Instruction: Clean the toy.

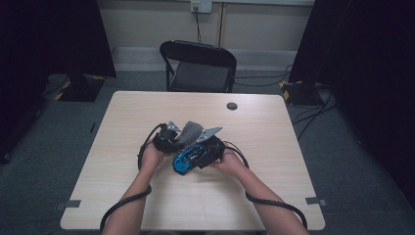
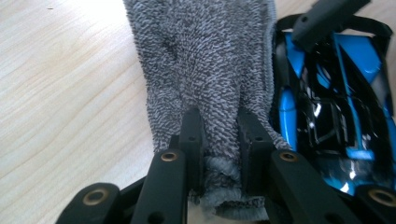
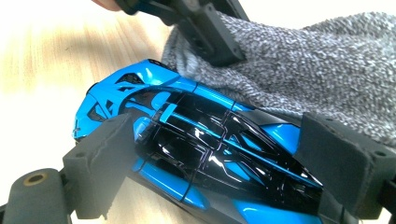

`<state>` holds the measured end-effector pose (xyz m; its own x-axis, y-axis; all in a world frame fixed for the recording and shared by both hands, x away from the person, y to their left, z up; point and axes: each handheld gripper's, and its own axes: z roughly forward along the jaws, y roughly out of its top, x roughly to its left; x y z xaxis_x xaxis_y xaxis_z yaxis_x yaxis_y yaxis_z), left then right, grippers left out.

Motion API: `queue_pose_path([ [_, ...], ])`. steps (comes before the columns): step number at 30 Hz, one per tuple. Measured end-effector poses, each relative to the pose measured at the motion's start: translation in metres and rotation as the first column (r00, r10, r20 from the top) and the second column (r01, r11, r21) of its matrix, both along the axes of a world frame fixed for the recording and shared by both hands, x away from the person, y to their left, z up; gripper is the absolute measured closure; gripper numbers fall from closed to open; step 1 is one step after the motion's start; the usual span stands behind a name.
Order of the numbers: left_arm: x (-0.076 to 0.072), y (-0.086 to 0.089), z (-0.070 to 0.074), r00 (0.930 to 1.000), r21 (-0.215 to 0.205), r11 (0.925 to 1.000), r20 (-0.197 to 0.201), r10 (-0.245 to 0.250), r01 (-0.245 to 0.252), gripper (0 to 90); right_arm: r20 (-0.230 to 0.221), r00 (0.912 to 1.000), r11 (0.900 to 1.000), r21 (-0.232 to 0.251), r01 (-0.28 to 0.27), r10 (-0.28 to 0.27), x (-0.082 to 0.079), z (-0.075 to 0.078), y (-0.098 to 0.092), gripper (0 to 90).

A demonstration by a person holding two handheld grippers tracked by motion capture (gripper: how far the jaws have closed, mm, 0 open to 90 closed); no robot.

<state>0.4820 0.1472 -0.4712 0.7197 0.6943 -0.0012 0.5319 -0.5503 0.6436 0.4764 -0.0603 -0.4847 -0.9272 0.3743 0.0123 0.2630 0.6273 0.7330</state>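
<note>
A person seated at a pale wood-grain surface works two hand-held tools over one toy car and one cloth. The left tool is clenched on the grey cloth, a looped, nubbly terry fabric with a stitched hem along one side; its two black pads pinch a fold of the pile, and the cloth fans out ahead of the jaws over the wood. The right tool is grasping the toy car, a glossy blue-and-black model with a low, wedge-shaped body and angular black panels that catch the light; two foam-faced pads press against its opposite flanks.

From the high view, the car sits near the middle of the surface, between the person's two hands, and the cloth lies against its far side, touching the bodywork. Both tools are matte black plastic with brass-coloured pivot rivets, and a black cable trails from each toward the near edge.

One black folding chair stands beyond the surface, and one small dark round disc lies near the far edge. No readable writing shows on the car or the cloth.
</note>
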Motion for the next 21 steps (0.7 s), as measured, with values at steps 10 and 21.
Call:
queue_pose_path([
  [10, -0.011, 0.014, 0.005, 0.9998, 0.009, 0.9998, -0.013, -0.018, 0.018, 74.8, 0.000, 1.0000, 1.000, -0.002, -0.002, 0.002, 0.000, 0.000, 0.001, 11.4],
  [21, -0.031, 0.035, 0.006, 0.9997, 0.006, 0.9999, -0.023, -0.008, 0.008, 74.7, -0.003, 1.0000, 1.000, -0.002, -0.001, 0.001, -0.001, 0.000, 0.001, 11.4],
])
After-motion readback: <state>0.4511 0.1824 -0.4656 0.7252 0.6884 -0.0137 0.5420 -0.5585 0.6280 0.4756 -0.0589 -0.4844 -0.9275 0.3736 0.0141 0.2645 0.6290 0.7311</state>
